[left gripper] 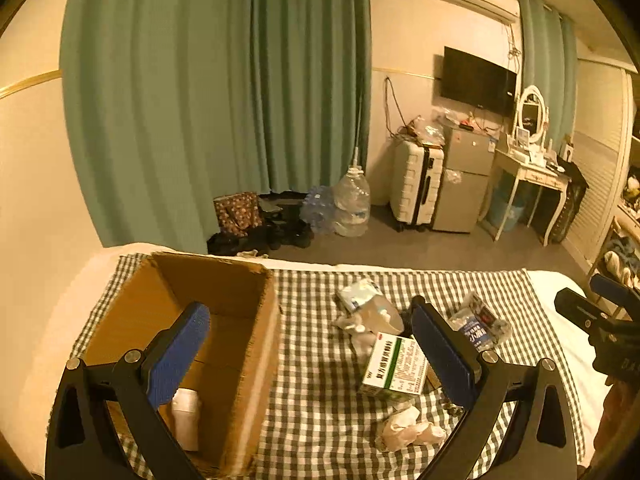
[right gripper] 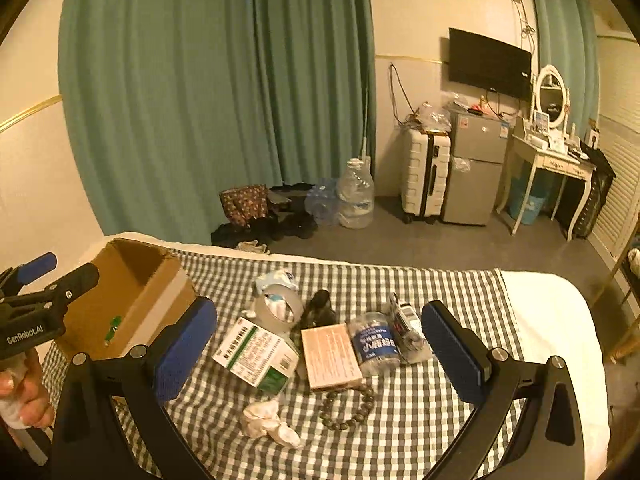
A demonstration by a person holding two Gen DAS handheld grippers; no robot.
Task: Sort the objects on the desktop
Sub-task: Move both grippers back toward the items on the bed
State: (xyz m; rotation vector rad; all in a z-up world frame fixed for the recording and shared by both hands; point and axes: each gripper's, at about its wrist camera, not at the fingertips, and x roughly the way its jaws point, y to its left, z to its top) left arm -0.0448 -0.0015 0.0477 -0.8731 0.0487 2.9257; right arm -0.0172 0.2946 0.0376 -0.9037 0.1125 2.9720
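An open cardboard box (left gripper: 224,280) (right gripper: 136,280) stands at the left of the checked cloth (left gripper: 320,400) (right gripper: 420,420); a white bottle (left gripper: 186,416) lies inside it. My left gripper (left gripper: 310,352) is open, spanning the box's right wall, nothing held. My right gripper (right gripper: 320,344) is open above the clutter: a green-and-white medicine box (right gripper: 258,354) (left gripper: 396,364), a pink box (right gripper: 330,356), a crushed water bottle (right gripper: 374,342) (left gripper: 478,330), a tape roll (right gripper: 280,306), a bead bracelet (right gripper: 348,408), crumpled tissue (right gripper: 268,420) (left gripper: 408,426).
The cloth covers a white bed (right gripper: 560,320). Beyond its far edge are a green curtain (right gripper: 200,100), large water jugs (right gripper: 354,196), a white suitcase (right gripper: 426,172), a small fridge (right gripper: 474,168) and a dressing table (right gripper: 552,160). A hand (right gripper: 20,392) holds the left gripper's handle.
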